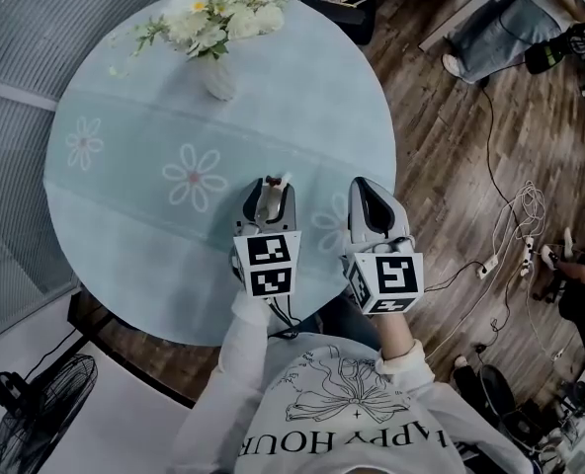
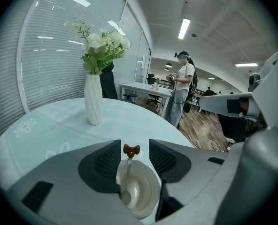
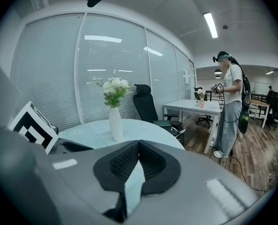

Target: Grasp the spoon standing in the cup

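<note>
A white cup (image 2: 140,191) sits on the round table (image 1: 134,205), under and between the jaws of my left gripper (image 2: 134,148). In it stands a thin spoon (image 2: 129,161) with a brown bow-shaped top, which rises into the gap between the two jaws. There is space on both sides of it and neither pad touches it, so this gripper is open. In the head view the left gripper (image 1: 271,191) covers most of the cup, and only the spoon top (image 1: 283,178) peeks out. My right gripper (image 1: 367,191) hovers beside it at the table's near right edge, its jaws (image 3: 139,144) closed together on nothing.
A white vase of white flowers (image 1: 218,72) stands at the table's far side, also seen in the left gripper view (image 2: 93,100). The table edge is just right of my right gripper. Cables and a power strip (image 1: 490,265) lie on the wooden floor. A person (image 3: 230,111) stands farther off.
</note>
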